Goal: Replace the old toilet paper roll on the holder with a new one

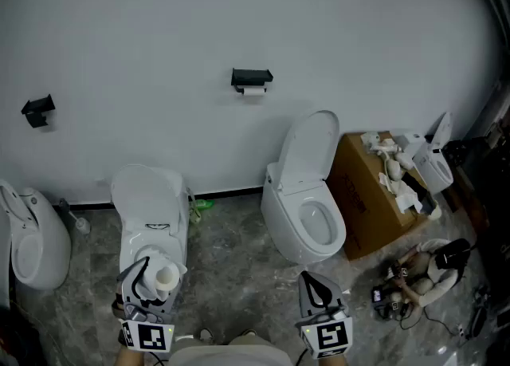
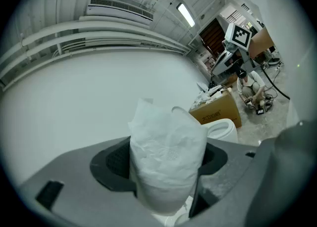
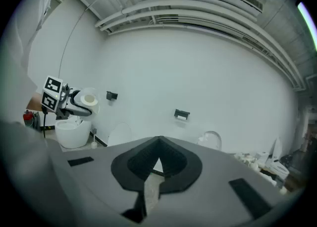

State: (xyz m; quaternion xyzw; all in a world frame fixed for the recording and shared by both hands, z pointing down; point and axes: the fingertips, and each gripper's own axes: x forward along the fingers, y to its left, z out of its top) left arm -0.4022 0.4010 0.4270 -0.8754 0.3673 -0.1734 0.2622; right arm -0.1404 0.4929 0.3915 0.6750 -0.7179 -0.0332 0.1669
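A new white toilet paper roll with a loose torn end sits between the jaws of my left gripper, which is shut on it low at the left. In the left gripper view the roll fills the gap between the pads. My right gripper is shut and holds nothing; its jaws meet at a point. The black wall holder carries a small, nearly used-up roll far ahead, above and between both grippers. The right gripper view shows that holder and the left gripper with its roll.
A toilet with its lid up stands below the holder, a closed one is ahead of my left gripper, and a third is at the far left. A second black holder hangs at the left. A cardboard box and clutter lie at the right.
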